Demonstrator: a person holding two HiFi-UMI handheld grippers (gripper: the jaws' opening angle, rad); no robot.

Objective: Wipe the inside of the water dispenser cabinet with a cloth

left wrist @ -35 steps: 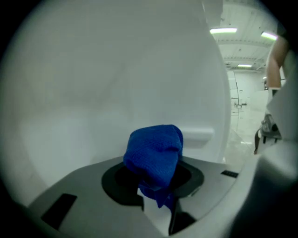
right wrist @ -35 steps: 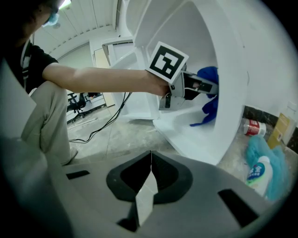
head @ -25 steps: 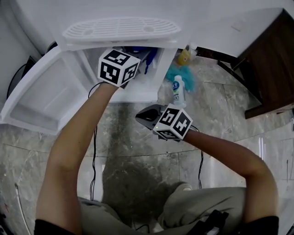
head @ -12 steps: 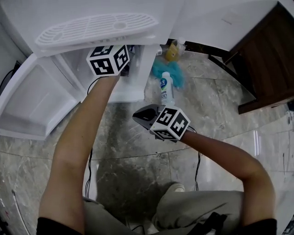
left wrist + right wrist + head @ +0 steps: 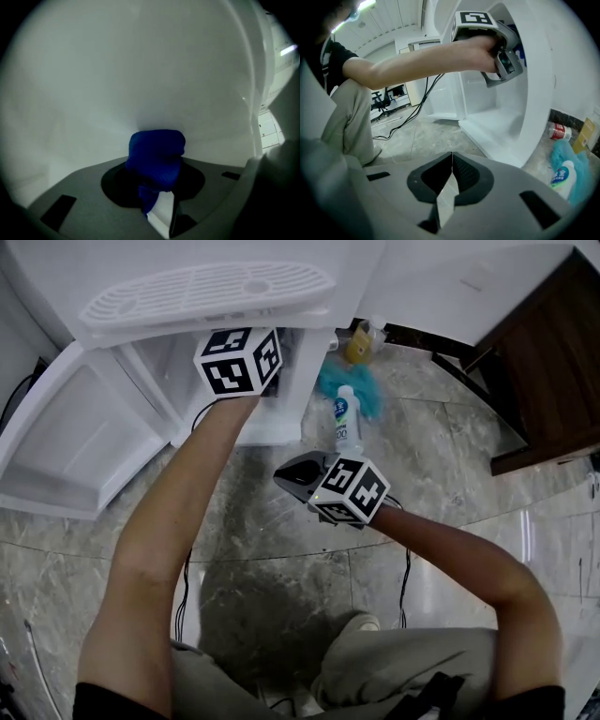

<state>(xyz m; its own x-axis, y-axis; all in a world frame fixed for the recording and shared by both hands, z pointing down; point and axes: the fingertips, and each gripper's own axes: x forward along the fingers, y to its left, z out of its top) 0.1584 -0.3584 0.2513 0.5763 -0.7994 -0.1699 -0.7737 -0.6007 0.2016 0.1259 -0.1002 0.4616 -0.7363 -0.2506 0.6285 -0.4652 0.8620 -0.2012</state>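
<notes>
The white water dispenser cabinet (image 5: 309,352) stands open, its door (image 5: 75,437) swung out to the left. My left gripper (image 5: 157,190) reaches inside, close to the white inner wall (image 5: 140,70). Its jaws have just been closing and press on a bunched blue cloth (image 5: 157,154). In the head view only its marker cube (image 5: 239,360) shows at the opening. The right gripper view shows that left gripper (image 5: 508,58) with the cloth (image 5: 519,52) up in the cavity. My right gripper (image 5: 451,173) is shut and empty, hovering over the floor in front of the cabinet (image 5: 302,474).
A white spray bottle (image 5: 345,423) lies on a teal duster (image 5: 364,395) beside the cabinet, with a yellow bottle (image 5: 359,341) behind. Dark wooden furniture (image 5: 544,362) stands at the right. Black cables (image 5: 187,596) trail over the marble floor. The person's knees are below.
The left gripper has rolled and pushed a little deeper into the cabinet; the blue cloth no longer shows in the head view. The right gripper has hardly moved.
</notes>
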